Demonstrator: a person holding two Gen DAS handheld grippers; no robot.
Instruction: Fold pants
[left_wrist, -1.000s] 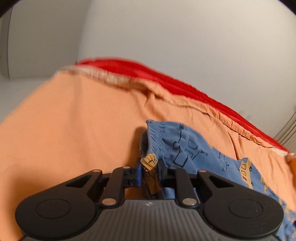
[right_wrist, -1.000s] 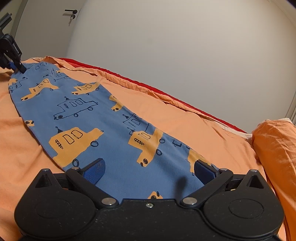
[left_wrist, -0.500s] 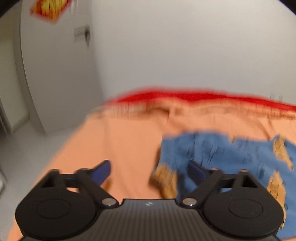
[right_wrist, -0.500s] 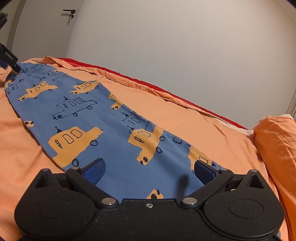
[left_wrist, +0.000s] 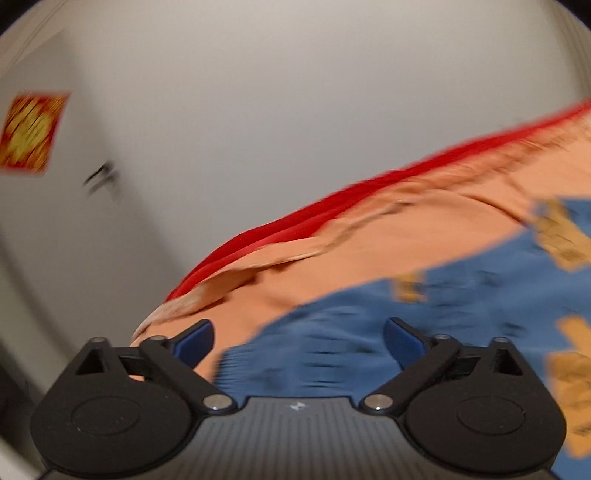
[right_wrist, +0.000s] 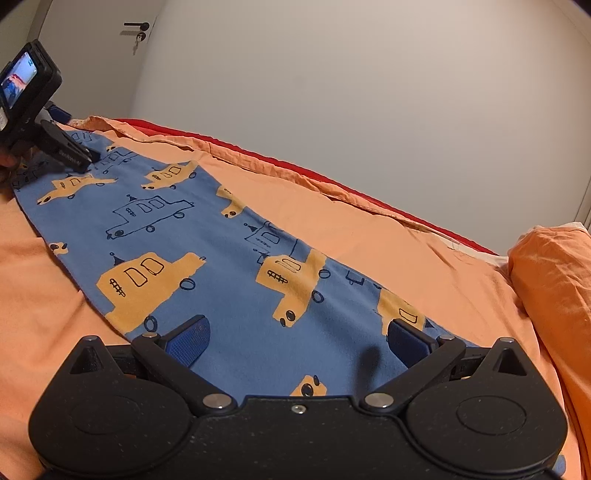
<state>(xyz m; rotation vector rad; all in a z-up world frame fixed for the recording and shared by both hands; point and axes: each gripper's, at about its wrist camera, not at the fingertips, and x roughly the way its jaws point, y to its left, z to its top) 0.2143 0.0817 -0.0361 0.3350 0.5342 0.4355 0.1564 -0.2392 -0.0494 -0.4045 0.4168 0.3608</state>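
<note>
Currently both tongs stand wide apart and hold nothing: the right tongs (right_wrist: 297, 338) hover low over the near end of the blue pants (right_wrist: 207, 236) spread flat on the orange bed (right_wrist: 369, 225), the left tongs (left_wrist: 297, 338) over their far end.

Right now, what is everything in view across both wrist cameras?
pants: one, blue with orange vehicle print, lying flat along the bed
bed cover: one, orange, under the pants
red sheet: one, red, along the bed's far edge
pillow: one, orange, right end of the bed
door handle: one, dark, upper left
wall sticker: one, red and yellow, blurred
left gripper: black, jaws open over the pants' end
right gripper: black, jaws open over the pants
</note>
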